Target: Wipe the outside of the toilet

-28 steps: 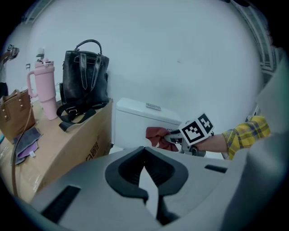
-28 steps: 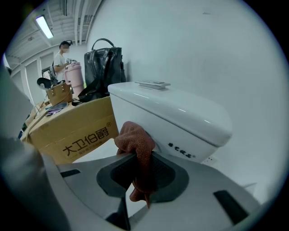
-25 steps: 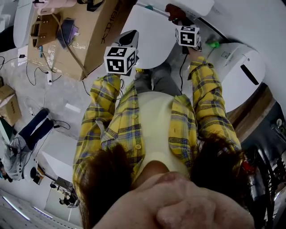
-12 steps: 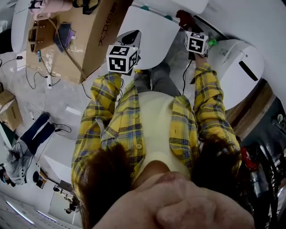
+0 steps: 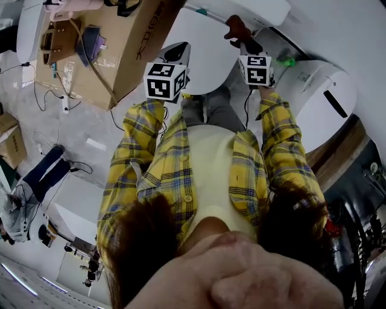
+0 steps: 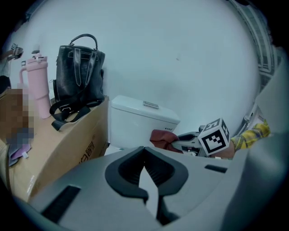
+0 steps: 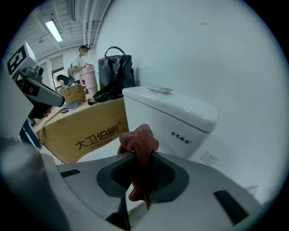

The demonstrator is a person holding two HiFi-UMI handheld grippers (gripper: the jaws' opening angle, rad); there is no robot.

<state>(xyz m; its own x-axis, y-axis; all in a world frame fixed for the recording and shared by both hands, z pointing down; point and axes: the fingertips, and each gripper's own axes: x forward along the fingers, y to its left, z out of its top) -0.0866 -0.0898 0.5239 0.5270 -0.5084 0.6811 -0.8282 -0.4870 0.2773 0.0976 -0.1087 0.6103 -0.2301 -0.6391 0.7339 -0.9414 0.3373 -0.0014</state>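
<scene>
– From the head view, what have you got?

– My left tongs (image 5: 176, 53) hang over the near left edge of the toilet (image 5: 202, 36), beside the cardboard box (image 5: 120, 42). My right tongs (image 5: 240, 37) are at the far right of the seat lid, close under the tank (image 5: 241, 9), with a reddish-brown cloth (image 5: 234, 25) at their tip.

– And the left gripper view?

– My left tongs are pressed together with nothing between them. Beyond them is the white tank. To its right the cloth sticks out of my other tongs, close to the tank's lower corner. I cannot tell whether it touches. On the box to the left stand a black bag (image 6: 79, 74) and a pink tumbler (image 6: 38, 85).

– The right gripper view?

– My right tongs pinch the cloth. It bunches up above the pads and hangs down between them. The tank is just ahead and to the right. The box is on the left, and a wall socket (image 7: 209, 158) shows low on the wall to the right.
</scene>
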